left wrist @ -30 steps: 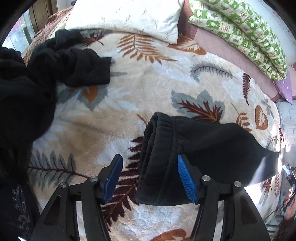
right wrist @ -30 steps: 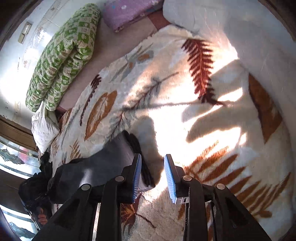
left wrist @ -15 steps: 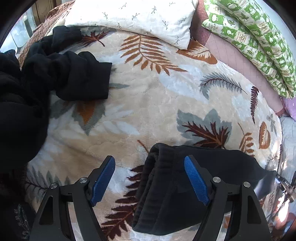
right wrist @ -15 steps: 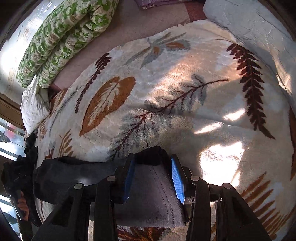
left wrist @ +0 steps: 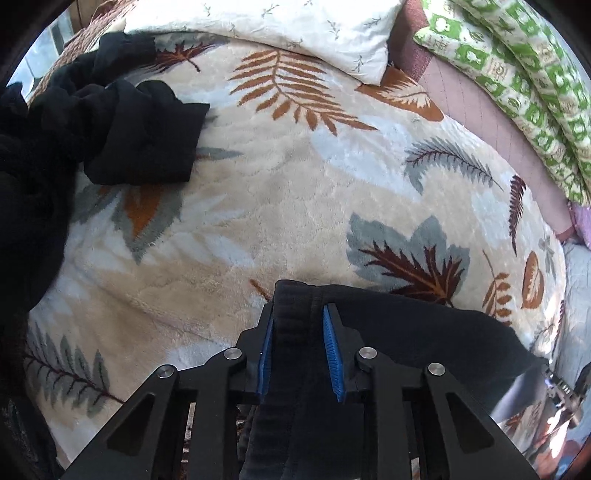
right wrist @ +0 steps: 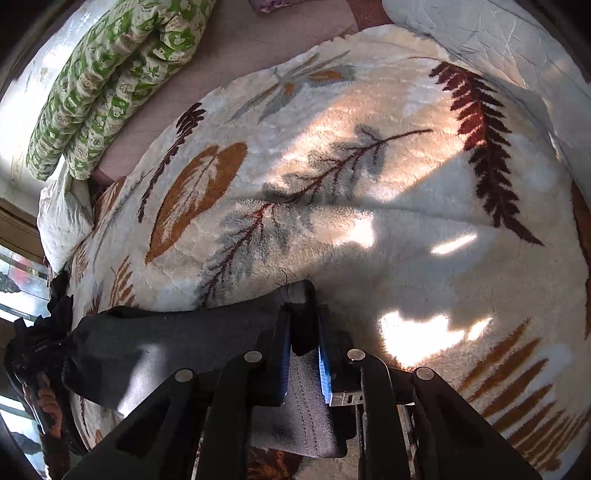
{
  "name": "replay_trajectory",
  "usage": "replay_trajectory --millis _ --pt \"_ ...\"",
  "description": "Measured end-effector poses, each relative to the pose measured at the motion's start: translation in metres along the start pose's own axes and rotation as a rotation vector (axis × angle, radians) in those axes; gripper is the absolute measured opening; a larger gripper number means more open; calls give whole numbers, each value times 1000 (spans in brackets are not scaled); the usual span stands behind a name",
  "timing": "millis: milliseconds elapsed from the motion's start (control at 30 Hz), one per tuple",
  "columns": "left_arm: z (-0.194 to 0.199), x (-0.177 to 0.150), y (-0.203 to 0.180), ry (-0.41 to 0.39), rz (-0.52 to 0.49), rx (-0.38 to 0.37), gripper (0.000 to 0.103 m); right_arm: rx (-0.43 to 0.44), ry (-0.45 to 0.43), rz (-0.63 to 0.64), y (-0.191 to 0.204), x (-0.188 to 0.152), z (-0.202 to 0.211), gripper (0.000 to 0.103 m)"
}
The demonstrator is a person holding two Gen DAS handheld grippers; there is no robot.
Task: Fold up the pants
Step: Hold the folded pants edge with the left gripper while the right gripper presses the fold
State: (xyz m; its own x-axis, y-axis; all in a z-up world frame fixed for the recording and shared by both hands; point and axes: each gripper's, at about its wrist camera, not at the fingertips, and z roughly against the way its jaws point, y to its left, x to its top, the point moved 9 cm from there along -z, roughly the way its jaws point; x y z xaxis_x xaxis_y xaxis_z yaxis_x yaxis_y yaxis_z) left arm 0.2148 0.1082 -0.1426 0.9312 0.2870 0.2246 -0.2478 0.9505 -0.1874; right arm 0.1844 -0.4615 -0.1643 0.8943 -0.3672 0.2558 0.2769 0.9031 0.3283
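Black pants [left wrist: 424, 332] lie folded lengthwise on a leaf-patterned blanket [left wrist: 277, 203]. My left gripper [left wrist: 298, 314] points steeply down at their ribbed waistband end. Its jaws are closing, and the blue pads pinch a ridge of the black cloth between them. In the right wrist view the same pants [right wrist: 166, 343] look grey in the sunlight and stretch away to the left. My right gripper [right wrist: 301, 317] stands over their other end, jaws closing, with a bunched fold of cloth squeezed between its pads.
A heap of other black clothes [left wrist: 110, 129] lies at the blanket's far left. A white pillow [left wrist: 277, 26] and a green patterned quilt [left wrist: 517, 74] line the back. A hand [right wrist: 44, 402] shows at the lower left of the right wrist view.
Both grippers came down onto the pants' two ends. The left jaws, wide apart around the waistband before, have closed on it. The right jaws have narrowed onto the hem's cloth.
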Motion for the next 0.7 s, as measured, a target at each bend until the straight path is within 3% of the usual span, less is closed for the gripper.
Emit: replay_trajectory --millis 33,100,167,233,333,400,567,633,700 --pt "1 -1 -2 -9 -17 7 25 1 -1 -15 0 1 3 20" --pt "5 -1 -6 -18 -35 1 26 -80 -52 -19 -1 10 19 23" --pt "8 -1 -8 -19 -47 -14 26 -137 -142 74 19 25 39 24" --pt "11 -3 -8 -16 -48 -23 30 -58 -152 162 62 34 42 27" --pt "15 -4 -6 -14 -42 -54 32 148 -45 279 147 28 17 34" --pt "16 -5 -4 -13 -30 -77 32 205 28 376 200 18 -13 31" --pt "24 -13 5 -26 -41 -89 32 140 174 571 274 -13 -87 22" --pt "24 -17 8 -20 -42 -98 32 116 213 639 282 -29 -99 13" --pt "24 -20 11 -14 -38 -115 32 146 259 720 288 -54 -96 9"
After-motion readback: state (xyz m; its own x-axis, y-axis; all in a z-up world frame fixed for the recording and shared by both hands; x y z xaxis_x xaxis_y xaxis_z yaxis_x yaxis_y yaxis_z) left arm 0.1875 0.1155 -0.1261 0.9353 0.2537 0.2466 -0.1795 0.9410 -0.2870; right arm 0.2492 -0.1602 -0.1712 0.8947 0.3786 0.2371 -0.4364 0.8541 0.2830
